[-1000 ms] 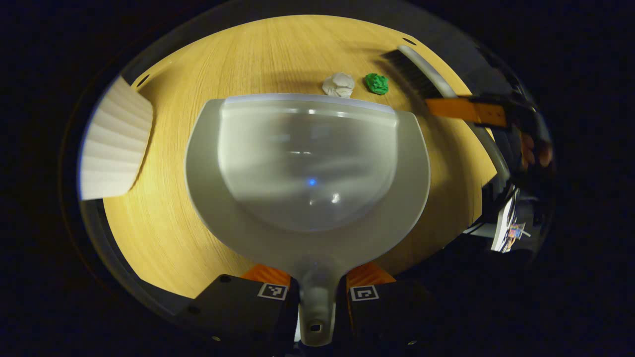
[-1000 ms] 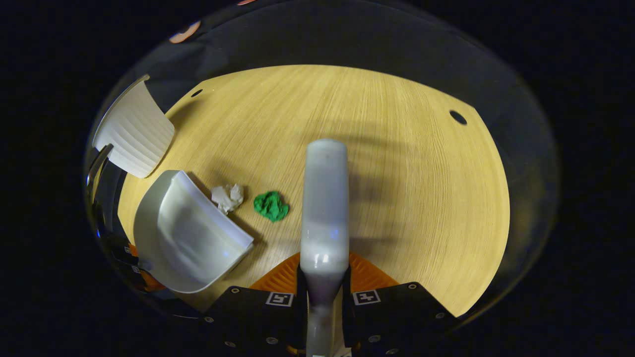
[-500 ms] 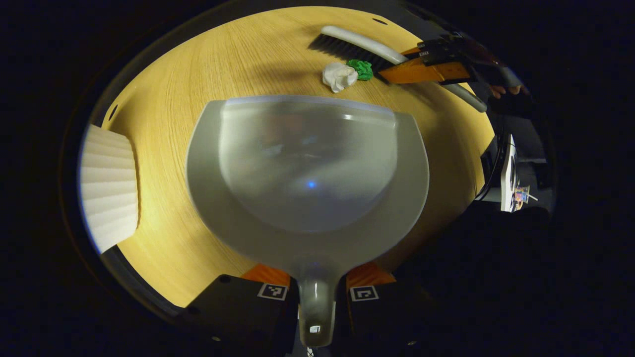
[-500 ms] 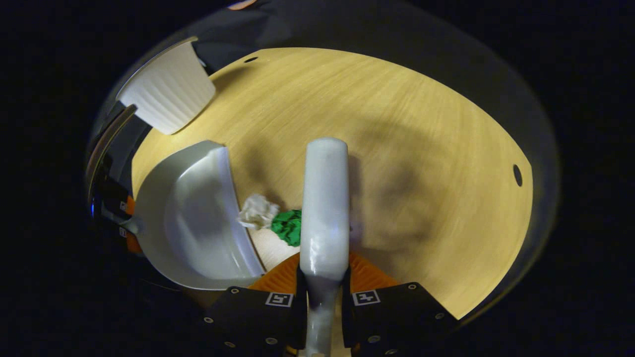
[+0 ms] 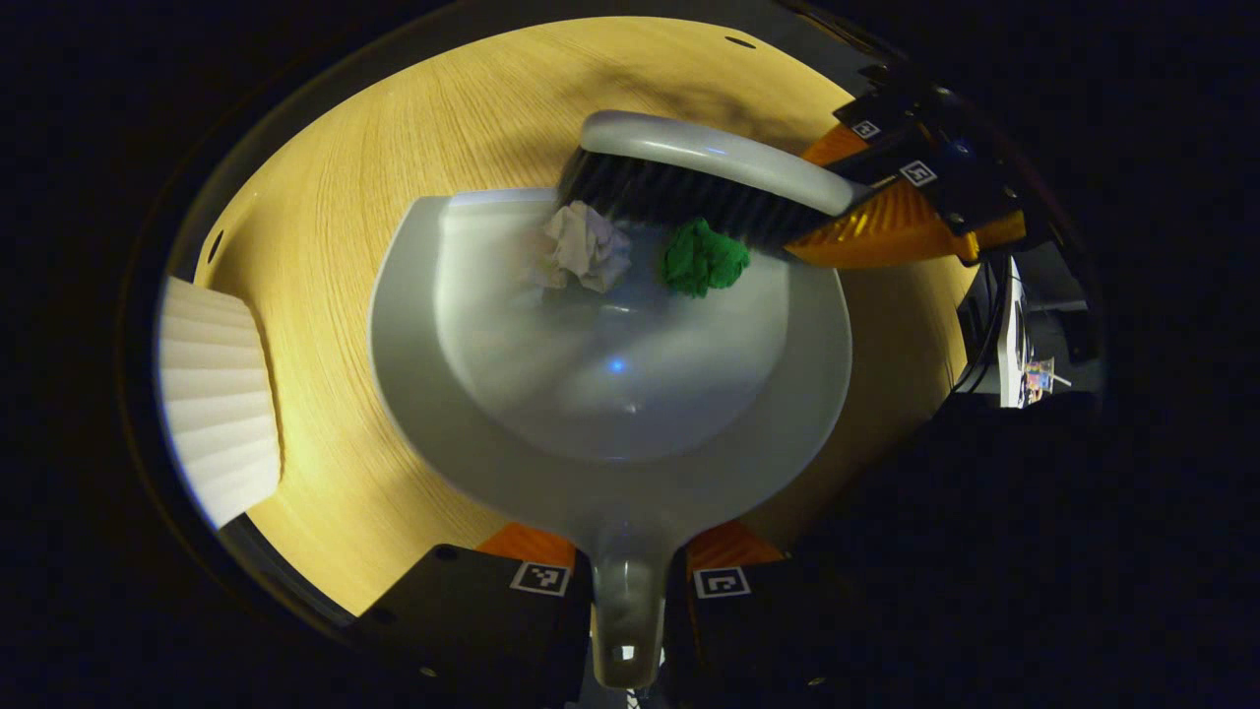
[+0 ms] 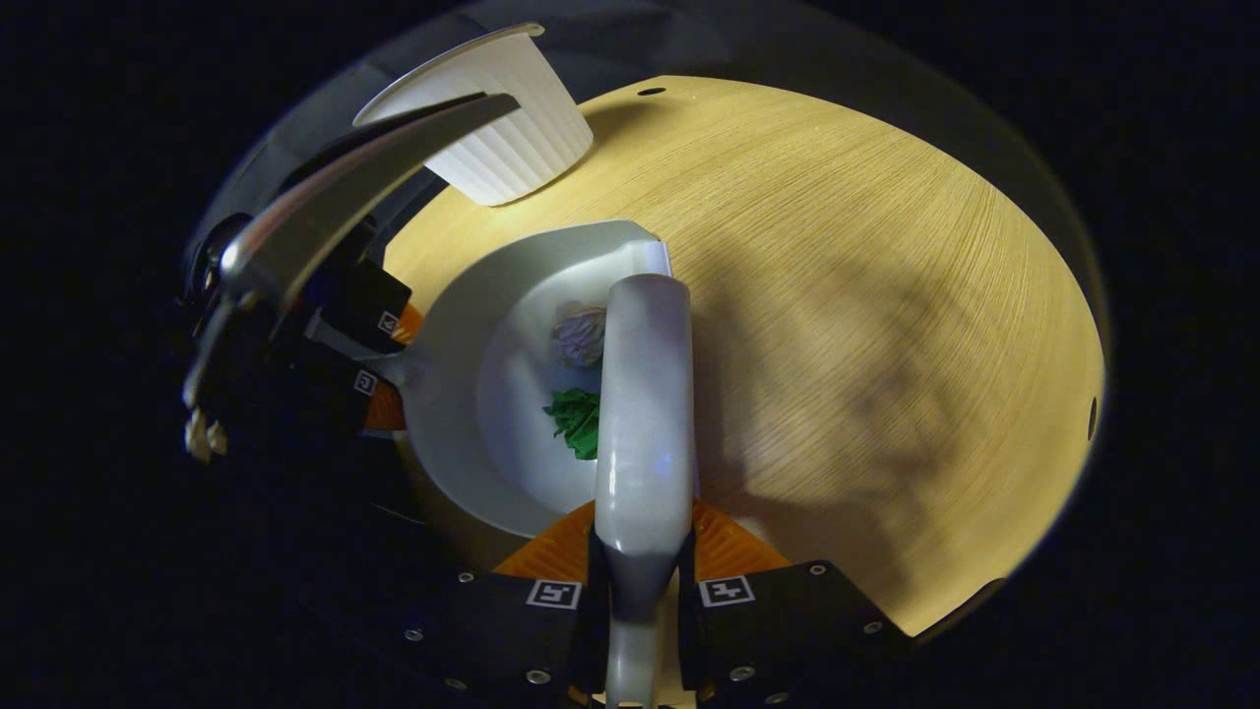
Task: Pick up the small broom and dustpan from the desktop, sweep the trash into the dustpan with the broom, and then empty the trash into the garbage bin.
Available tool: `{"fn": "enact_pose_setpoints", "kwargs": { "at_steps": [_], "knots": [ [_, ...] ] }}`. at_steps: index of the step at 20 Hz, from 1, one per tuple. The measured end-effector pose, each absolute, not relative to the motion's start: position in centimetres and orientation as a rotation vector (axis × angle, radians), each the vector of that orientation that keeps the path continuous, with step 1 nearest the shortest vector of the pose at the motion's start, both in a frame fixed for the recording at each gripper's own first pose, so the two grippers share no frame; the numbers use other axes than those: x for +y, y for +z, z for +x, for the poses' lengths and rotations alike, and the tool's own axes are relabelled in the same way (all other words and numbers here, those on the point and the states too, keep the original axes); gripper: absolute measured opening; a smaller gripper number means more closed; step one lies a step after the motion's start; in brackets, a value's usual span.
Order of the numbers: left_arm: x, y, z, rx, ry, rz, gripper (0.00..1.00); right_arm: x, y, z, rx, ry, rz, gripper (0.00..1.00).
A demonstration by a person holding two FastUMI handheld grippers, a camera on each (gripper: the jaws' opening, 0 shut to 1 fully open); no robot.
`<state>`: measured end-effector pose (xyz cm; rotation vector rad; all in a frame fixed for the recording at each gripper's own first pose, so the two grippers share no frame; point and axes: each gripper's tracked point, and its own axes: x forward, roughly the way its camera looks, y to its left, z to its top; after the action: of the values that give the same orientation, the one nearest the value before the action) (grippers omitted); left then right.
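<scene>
The left claw [image 5: 630, 581] is clamped on the dustpan [image 5: 610, 394] handle, the right claw [image 6: 638, 591] on the broom [image 6: 645, 394], both paper balls [image 5: 581, 251] sit inside; only dumping into the bin [image 5: 212, 394] is left.

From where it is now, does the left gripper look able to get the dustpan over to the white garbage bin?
Probably yes. The left gripper is shut on the dustpan handle, and bare desktop lies between it and the garbage bin; only the broom rests at the far lip.
</scene>
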<state>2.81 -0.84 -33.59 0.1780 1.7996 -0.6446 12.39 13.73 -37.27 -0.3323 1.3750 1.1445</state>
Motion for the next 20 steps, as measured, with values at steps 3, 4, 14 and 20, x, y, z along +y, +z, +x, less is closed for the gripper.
{"fn": "enact_pose_setpoints", "kwargs": {
  "at_steps": [3, 4, 14, 20],
  "knots": [
    [-2.1, -33.4, 2.6, 1.781, -0.589, 0.091, 0.31, 13.0, -36.4, 14.5, 1.375, 1.016, -0.215, 0.29],
    [-2.7, -33.4, 2.5, 1.770, -0.570, 0.065, 0.31, 12.8, -36.5, 15.1, 1.380, 0.959, -0.170, 0.29],
    [-2.9, -35.3, 2.0, 1.629, -0.511, 0.042, 0.31, 10.7, -38.0, 17.1, 1.336, 0.612, -0.050, 0.29],
    [-4.5, -33.4, 1.6, 1.596, -0.385, -0.015, 0.31, 7.8, -40.4, 13.7, 1.381, 0.527, -0.024, 0.29]
  ]
}}
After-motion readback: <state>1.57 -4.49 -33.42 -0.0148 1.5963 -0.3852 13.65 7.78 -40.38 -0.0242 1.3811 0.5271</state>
